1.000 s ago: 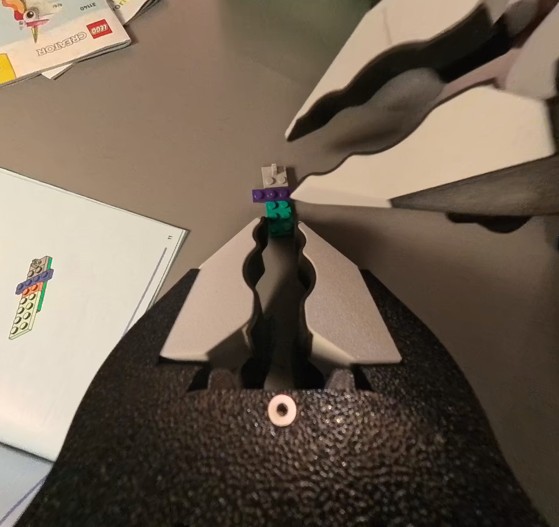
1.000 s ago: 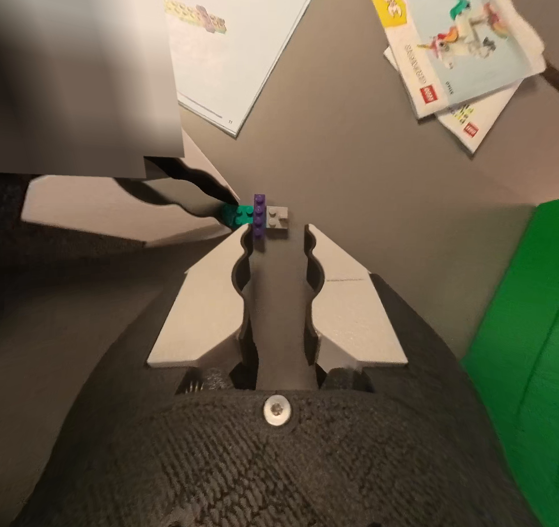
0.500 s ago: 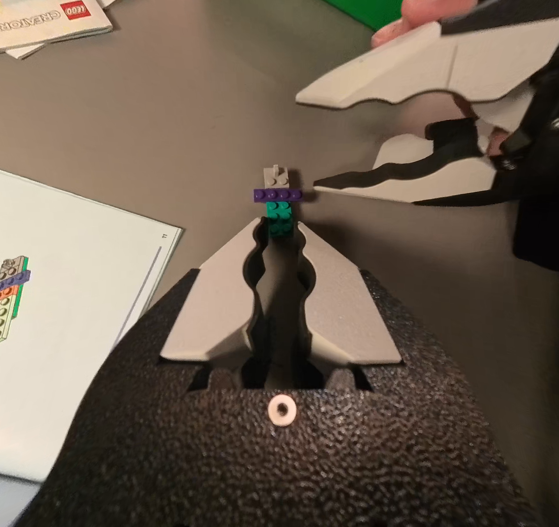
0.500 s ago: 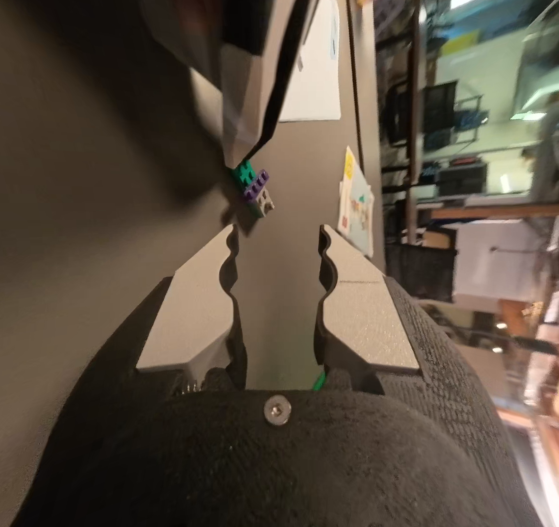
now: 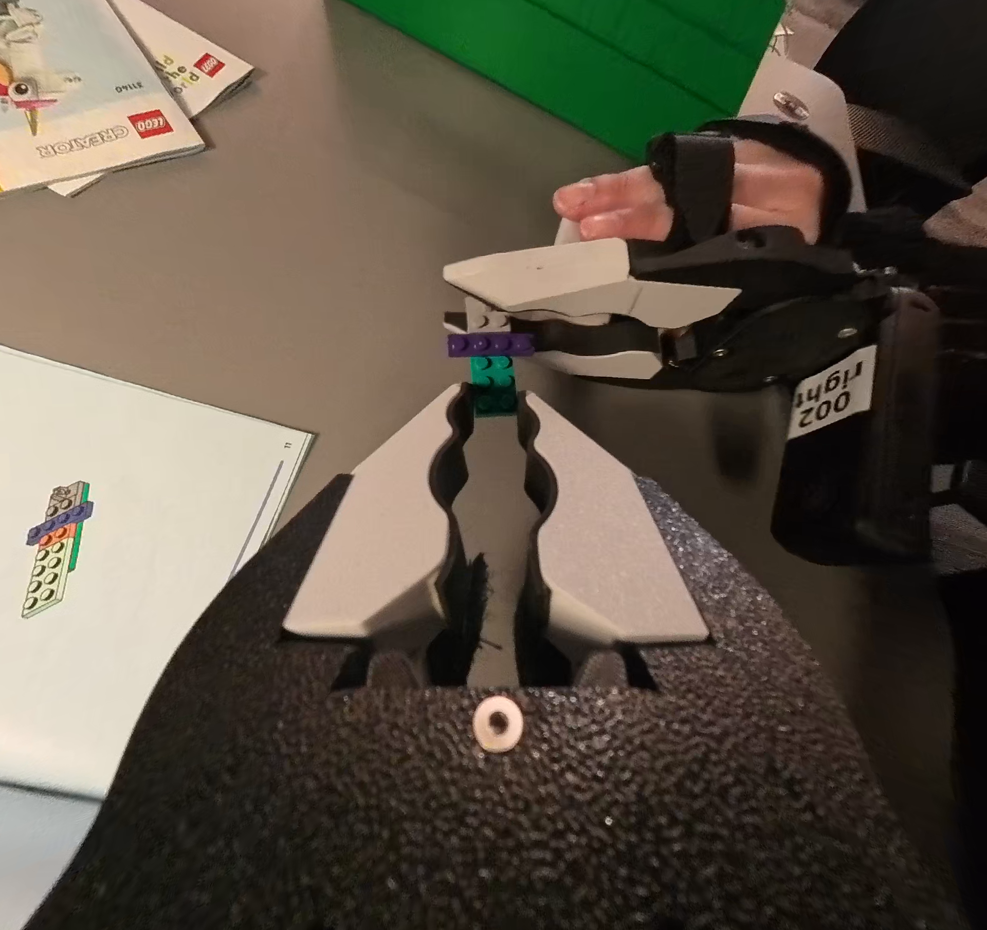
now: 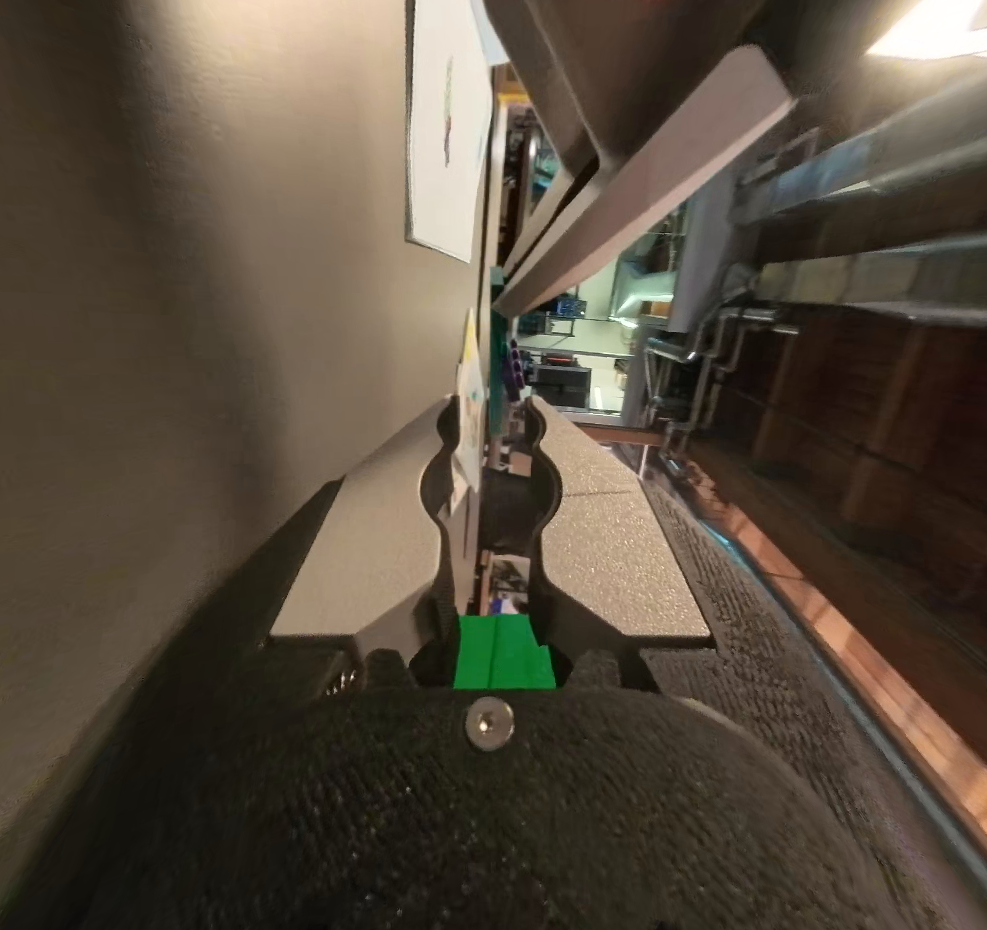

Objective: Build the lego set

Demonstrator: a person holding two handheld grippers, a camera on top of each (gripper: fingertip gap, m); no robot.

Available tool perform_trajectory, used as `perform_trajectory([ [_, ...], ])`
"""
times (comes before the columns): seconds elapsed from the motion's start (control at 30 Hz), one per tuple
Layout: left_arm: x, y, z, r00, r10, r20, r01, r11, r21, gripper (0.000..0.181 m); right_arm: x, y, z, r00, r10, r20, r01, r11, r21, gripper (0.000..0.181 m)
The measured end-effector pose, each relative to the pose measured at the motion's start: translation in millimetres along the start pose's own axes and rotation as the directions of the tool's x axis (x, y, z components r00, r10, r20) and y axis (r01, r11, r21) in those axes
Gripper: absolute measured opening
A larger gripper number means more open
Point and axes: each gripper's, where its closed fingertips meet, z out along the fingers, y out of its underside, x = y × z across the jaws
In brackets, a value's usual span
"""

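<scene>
1. The small lego assembly (image 5: 491, 365) sits straight ahead of the left gripper (image 5: 494, 402), its long axis running along the line of that gripper's fingers. The teal plate (image 5: 494, 386) is clamped by its near end between the 2 fingertips, so the left jaws are shut on it.

2. Past the teal plate, a purple plate (image 5: 490, 345) lies crosswise, and a grey piece (image 5: 488, 320) sits at the far end, beyond the left gripper's tips.

3. The right gripper (image 5: 470, 312) comes in from the left gripper's right side, square to the assembly's long axis. Its 2 fingers bracket the grey end, 1 above and 1 below, with only a narrow gap between them. Whether they already press the grey piece, I cannot tell.

4. In the right wrist view the assembly (image 6: 504, 370) stands edge-on just past that gripper's tips, purple studs to the right of the teal edge.

5. My reading is that the coming move is a squeeze or press on the grey end while the left gripper steadies the near end; both are equally close.

6. Below the tools is a plain grey table (image 5: 331, 242). To the left gripper's left lies an open instruction page (image 5: 133, 530), closed booklets (image 5: 96, 103) lie ahead-left, and a green box (image 5: 561, 23) stands ahead-right.

7. Beyond the table edge the right wrist view shows a cluttered workshop room, blurred.
</scene>
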Motion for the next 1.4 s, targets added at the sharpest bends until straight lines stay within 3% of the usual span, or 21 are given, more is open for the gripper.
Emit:
perform_trajectory([
  [0.1,2.0,-2.3,-1.9,1.0,0.001,-0.007,-0.001,1.0,0.004,0.014,3.5,-1.1,0.2,0.999,-0.015,-0.035,0.015,1.0,0.004,0.021],
  [0.17,2.3,-2.8,-2.2,1.0,0.004,-0.006,-0.004,1.0,0.003,0.014,5.3,-2.7,-0.3,0.998,-0.028,-0.052,0.028,1.0,0.008,0.01],
  [0.6,8.9,-8.3,-2.5,0.995,0.103,-0.006,-0.103,0.994,0.039,0.017,15.6,0.4,-4.0,0.999,-0.023,-0.048,0.023,1.0,-0.008,0.009],
  [0.7,21.2,-22.2,-12.1,0.981,0.193,-0.035,-0.186,0.972,0.146,0.062,25.7,0.7,-6.1,0.998,-0.019,-0.054,0.018,1.0,-0.013,0.01],
  [0.77,20.1,-28.8,-16.8,0.957,0.286,0.035,-0.288,0.937,0.199,0.094,31.3,-0.7,-7.0,0.999,-0.008,-0.046,0.008,1.0,-0.011,0.01],
  [0.83,13.4,-29.1,-20.1,0.853,0.483,0.197,-0.516,0.836,0.185,0.097,35.7,-3.6,-7.7,0.999,-0.003,-0.032,0.003,1.0,-0.005,0.01],
  [0.9,12.2,-30.4,-24.8,0.663,0.657,0.359,-0.733,0.667,0.134,0.088,39.3,-6.6,-8.0,1.0,-0.003,-0.019,0.003,1.0,-0.001,0.01],
  [0.97,17.3,-32.0,-29.3,0.47,0.75,0.466,-0.865,0.495,0.076,0.072,42.7,-10.2,-8.3,1.0,0.002,-0.011,-0.002,1.0,0.006,0.01],
  [1.03,21.3,-31.8,-30.0,0.358,0.787,0.503,-0.916,0.4,0.025,0.063,45.7,-13.6,-8.7,1.0,0.003,-0.009,-0.003,1.0,0.013,0.01],
  [1.27,21.9,-29.4,-27.6,0.171,0.827,0.536,-0.965,0.251,-0.079,0.041,48.1,-19.8,-10.2,1.0,0.003,0.001,-0.004,1.0,0.027,0.01],
  [1.4,19.4,-31.2,-25.1,0.137,0.817,0.559,-0.965,0.238,-0.111,0.034,47.9,-23.1,-10.7,1.0,0.004,0.004,-0.005,0.999,0.034,0.01],
])
